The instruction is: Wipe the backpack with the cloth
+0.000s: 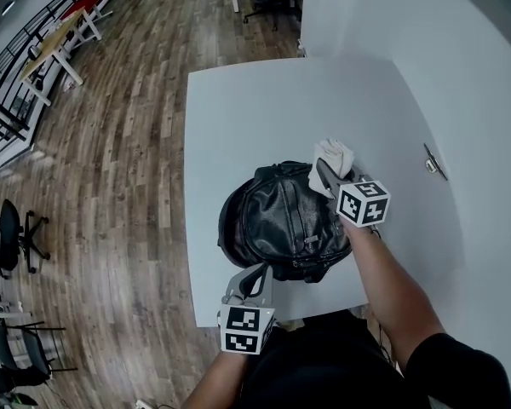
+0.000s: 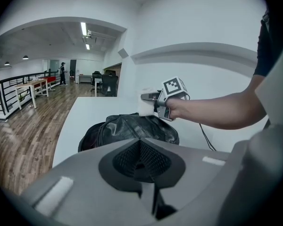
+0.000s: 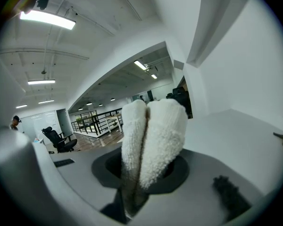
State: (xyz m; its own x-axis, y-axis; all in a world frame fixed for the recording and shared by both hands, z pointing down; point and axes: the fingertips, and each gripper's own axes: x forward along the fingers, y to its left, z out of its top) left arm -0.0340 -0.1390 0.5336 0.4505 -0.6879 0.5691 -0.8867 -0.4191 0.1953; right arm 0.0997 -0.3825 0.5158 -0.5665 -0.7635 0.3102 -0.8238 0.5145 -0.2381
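Note:
A black leather backpack (image 1: 281, 220) lies in the near half of the white table (image 1: 238, 118). My right gripper (image 1: 325, 172) is shut on a folded white cloth (image 1: 333, 158) at the bag's far right edge; whether the cloth touches the leather I cannot tell. The right gripper view shows the cloth (image 3: 153, 135) bulging up out of the shut jaws. My left gripper (image 1: 261, 272) sits at the bag's near edge with its jaws shut and nothing visible between them. From the left gripper view, the backpack (image 2: 132, 128) lies beyond the jaws, with the right gripper (image 2: 149, 97) and cloth (image 2: 145, 108) above it.
A white wall runs along the table's right side. A small metal fitting (image 1: 433, 162) lies near it. A dark cable (image 2: 205, 135) hangs below the right forearm. Wooden floor lies to the left, with office chairs (image 1: 13, 237) and desks (image 1: 60, 37) farther off.

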